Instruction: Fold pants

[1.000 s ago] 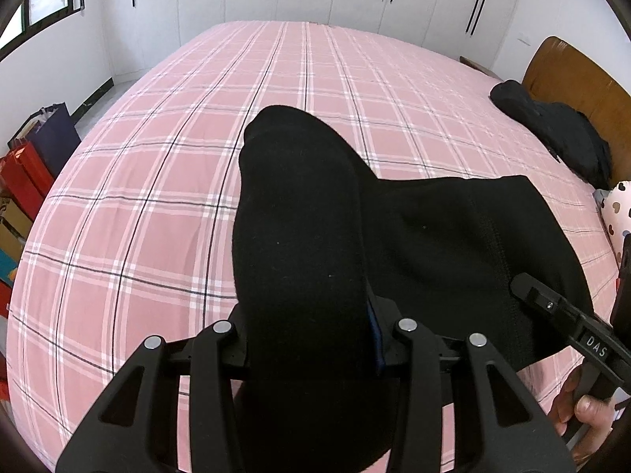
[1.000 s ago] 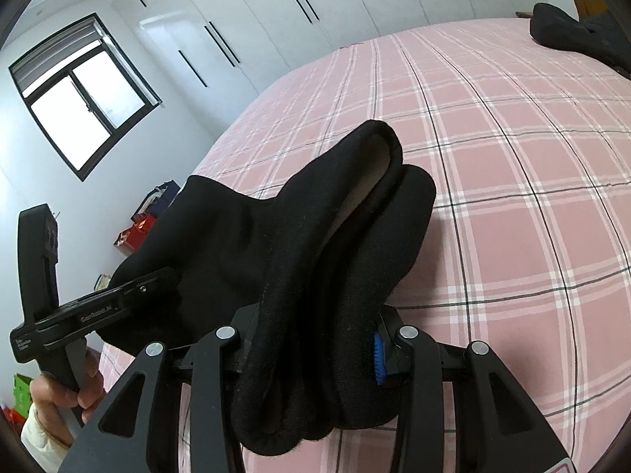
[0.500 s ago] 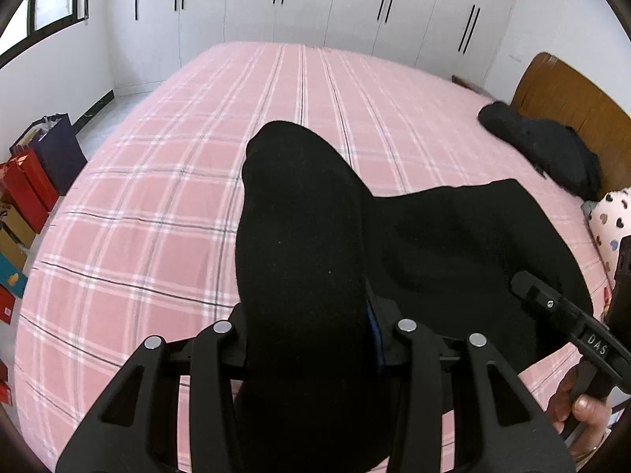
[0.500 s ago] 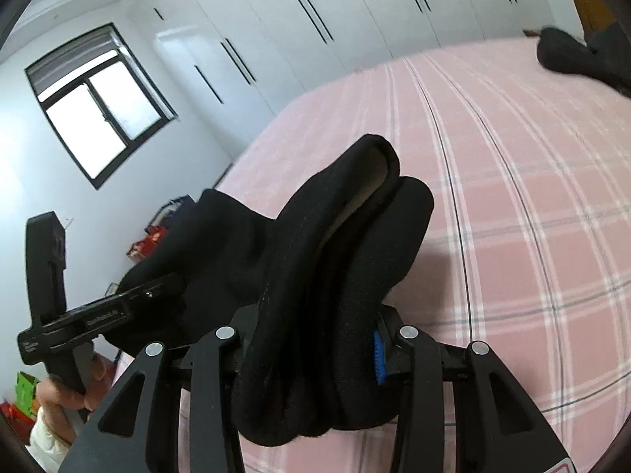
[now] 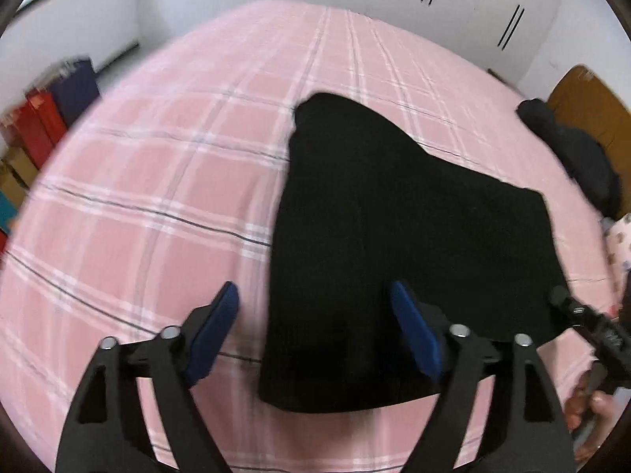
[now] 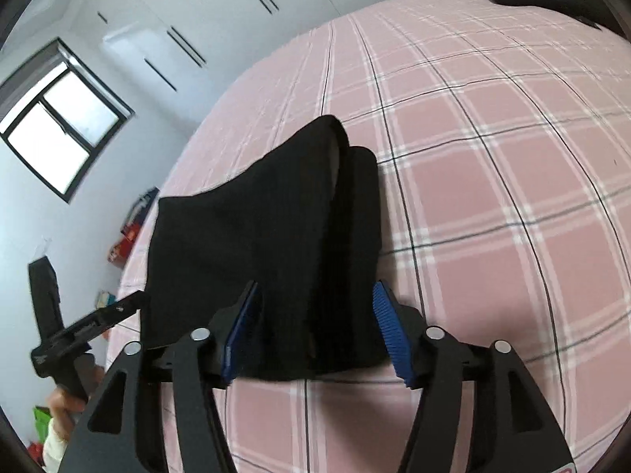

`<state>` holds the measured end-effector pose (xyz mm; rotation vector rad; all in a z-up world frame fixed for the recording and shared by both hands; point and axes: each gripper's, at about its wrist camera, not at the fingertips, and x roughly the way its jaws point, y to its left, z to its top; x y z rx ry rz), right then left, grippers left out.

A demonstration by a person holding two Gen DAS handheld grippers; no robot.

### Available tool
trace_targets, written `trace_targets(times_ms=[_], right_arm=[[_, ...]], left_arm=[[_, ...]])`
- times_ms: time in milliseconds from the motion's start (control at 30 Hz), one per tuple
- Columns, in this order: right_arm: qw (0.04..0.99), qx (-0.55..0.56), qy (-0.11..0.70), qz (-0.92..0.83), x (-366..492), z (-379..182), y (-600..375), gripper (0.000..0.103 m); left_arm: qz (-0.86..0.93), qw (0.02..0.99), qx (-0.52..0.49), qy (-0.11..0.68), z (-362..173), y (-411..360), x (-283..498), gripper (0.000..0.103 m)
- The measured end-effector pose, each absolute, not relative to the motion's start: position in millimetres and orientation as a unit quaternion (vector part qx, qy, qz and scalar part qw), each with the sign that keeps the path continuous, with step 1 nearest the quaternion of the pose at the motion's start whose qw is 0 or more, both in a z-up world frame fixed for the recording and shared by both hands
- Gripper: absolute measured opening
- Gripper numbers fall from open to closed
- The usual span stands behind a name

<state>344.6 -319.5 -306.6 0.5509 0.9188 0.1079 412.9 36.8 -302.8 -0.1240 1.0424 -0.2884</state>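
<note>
In the left wrist view, the left gripper [image 5: 313, 317] is seen at six o'clock with its jaws opening wide; the near edge of the black pants [image 5: 394, 236] lies between the blue pads [image 5: 215, 329], neither pad pressing on it. In the right wrist view, the right gripper [image 6: 317, 325] is likewise opening, its ribbed blue pads standing just clear of the folded cloth between them. The pants [image 6: 268, 236] are laid folded on the pink plaid bedsheet [image 5: 138, 197], spreading from centre towards three o'clock in the left view. Farther off, a dark garment [image 5: 572, 149] is seen at two o'clock beside a wooden headboard [image 5: 591, 106], and white wardrobes [image 6: 221, 19] at twelve.
</note>
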Motion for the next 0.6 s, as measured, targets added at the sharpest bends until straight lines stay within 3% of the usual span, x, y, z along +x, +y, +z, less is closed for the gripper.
trace_targets(times_ms=[67,133,200,333,433,533,567,600], right_arm=[[0.847,0.255,0.463,0.059,358.0,-316.8,-314.3,0.069],[0.833,0.264,0.481,0.064,366.1,-329.9,-307.9,0.066],[0.836,0.276,0.469,0.074,363.1,-326.2,-304.9,0.039],[0.849,0.280,0.433,0.116,325.8,-282.8,-292.0,0.034],[0.859,0.259,0.423,0.131,272.2,-252.9,-277.5,0.034],[0.845,0.243,0.461,0.119,213.3,-267.6,-269.4,0.042],[0.836,0.241,0.481,0.104,200.7,-283.4,-267.6,0.050],[0.828,0.232,0.503,0.084,192.7,-301.0,-267.0,0.054]], left_arm=[[-0.168,0.830,-0.115,0.520,-318.8,38.4,421.3,0.080],[-0.156,0.830,-0.117,0.522,-329.1,39.9,423.1,0.069],[-0.153,0.830,-0.116,0.523,-329.2,42.6,420.3,0.040],[-0.180,0.845,-0.108,0.492,-288.6,57.1,382.8,0.017],[-0.197,0.833,-0.109,0.506,-267.9,78.1,339.1,0.018],[-0.178,0.816,-0.073,0.546,-282.7,83.7,295.7,0.024],[-0.160,0.816,-0.053,0.553,-292.7,81.9,283.7,0.030],[-0.149,0.816,-0.038,0.557,-300.1,78.9,276.6,0.043]])
